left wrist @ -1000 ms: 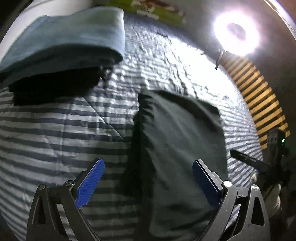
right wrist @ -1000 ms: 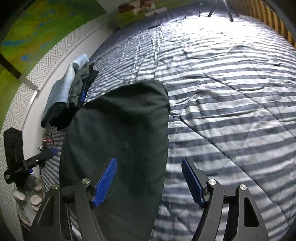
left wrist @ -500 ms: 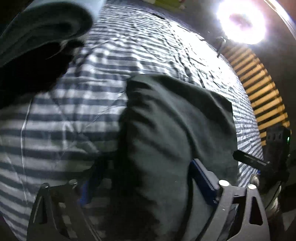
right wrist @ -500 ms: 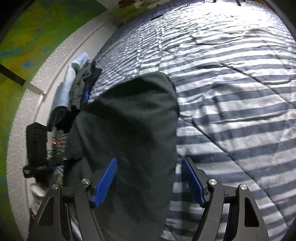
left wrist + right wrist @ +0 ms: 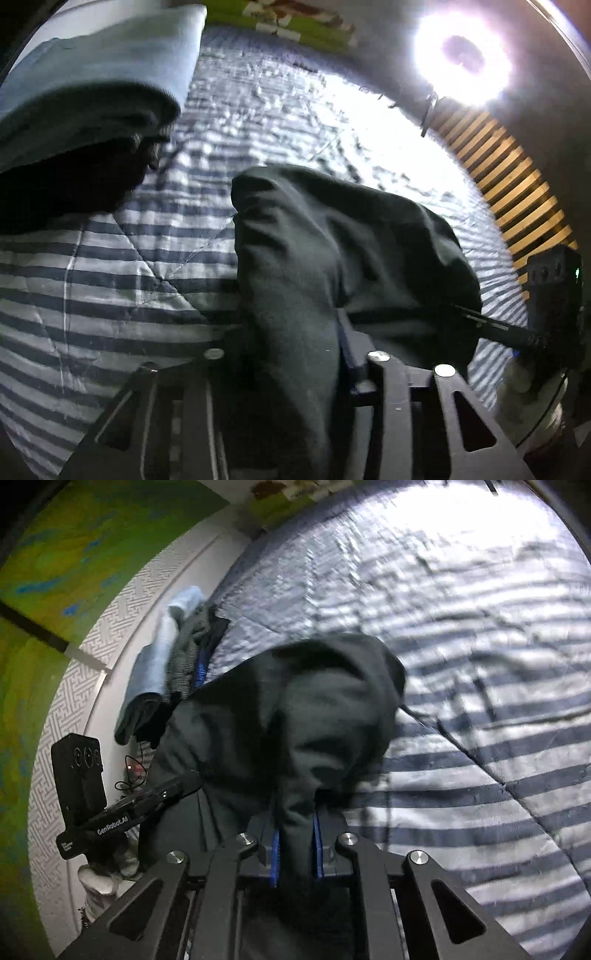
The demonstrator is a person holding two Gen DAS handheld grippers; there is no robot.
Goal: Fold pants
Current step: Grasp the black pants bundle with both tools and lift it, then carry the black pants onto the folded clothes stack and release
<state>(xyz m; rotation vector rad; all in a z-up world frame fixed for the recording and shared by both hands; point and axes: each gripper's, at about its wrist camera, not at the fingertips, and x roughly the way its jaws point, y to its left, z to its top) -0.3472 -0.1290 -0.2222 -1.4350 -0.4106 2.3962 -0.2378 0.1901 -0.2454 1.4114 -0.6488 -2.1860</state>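
The dark green pants [image 5: 332, 251] lie bunched and partly raised over the striped bed cover [image 5: 110, 258]. My left gripper [image 5: 291, 354] is shut on their near left edge; cloth covers most of its blue pads. In the right wrist view the same pants [image 5: 295, 716] hump upward, and my right gripper [image 5: 295, 845] is shut on a pinched fold of the near right edge, with blue pads [image 5: 317, 849] showing either side of the cloth. The other gripper's black body [image 5: 81, 768] appears at the left there, and at the right edge [image 5: 550, 288] in the left wrist view.
A stack of folded clothes [image 5: 92, 110], light blue on top and dark beneath, sits on the bed's left side [image 5: 162, 672]. A bright ring light [image 5: 461, 55] glares at the far right above a slatted wooden panel [image 5: 517, 199]. The striped cover [image 5: 480, 738] spreads wide to the right.
Both grippers went from open over the flat folded pants to shut on the near edge. The cloth now bunches and rises off the cover.
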